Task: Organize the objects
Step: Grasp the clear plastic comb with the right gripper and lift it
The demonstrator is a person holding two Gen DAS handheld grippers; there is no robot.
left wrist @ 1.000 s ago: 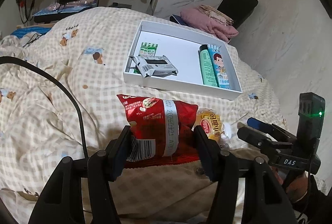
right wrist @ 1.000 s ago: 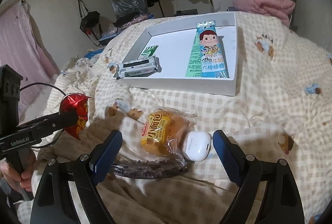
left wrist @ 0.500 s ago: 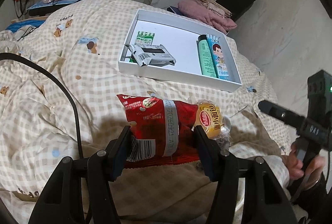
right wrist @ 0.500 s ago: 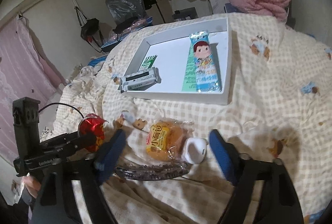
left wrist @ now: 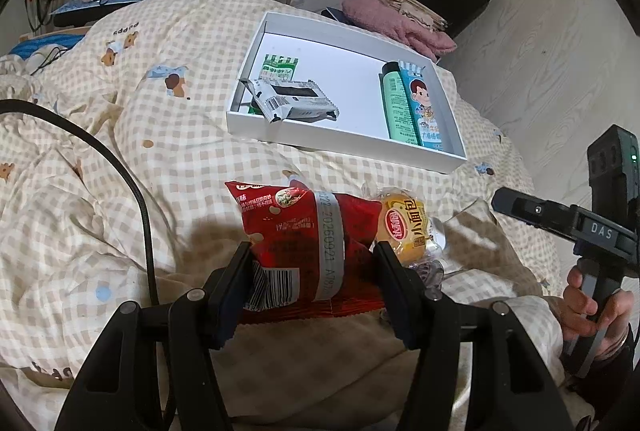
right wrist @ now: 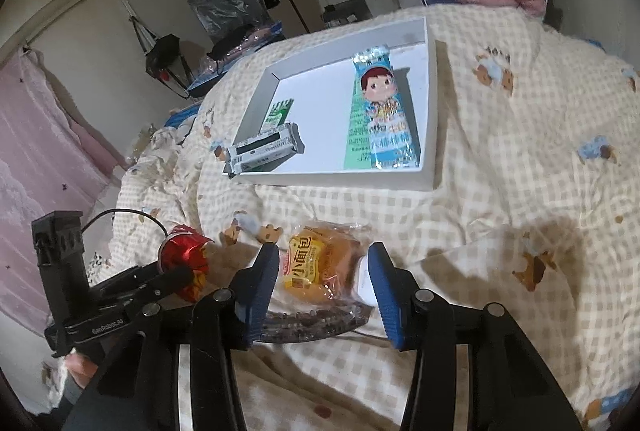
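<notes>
While the left tongs [left wrist: 314, 267] stay clenched on the red snack bag [left wrist: 304, 231] above the bed [left wrist: 120, 151], carry it level toward the white box [left wrist: 454, 155]. The right tongs [right wrist: 322, 277] have just been closing around the bread packet [right wrist: 316, 265], white case beside it; whether they grip it, I cannot tell.

Middle of the white tray [left wrist: 454, 151] is bare, a wide lane between the grey wrapper [left wrist: 294, 103] and green sachet [left wrist: 278, 68] at its 9 o'clock side and the cartoon candy pack [left wrist: 424, 107] along its 3 o'clock wall. Quilt [left wrist: 188, 167] from the near rim down to the red snack bag [left wrist: 304, 231] and the yellow bun packet [right wrist: 316, 263] lies open, though a black cable [left wrist: 132, 191] curves across at 9 o'clock. A white case [right wrist: 363, 281], I think, crowds the bun at 3 o'clock, with open quilt beyond it.
</notes>
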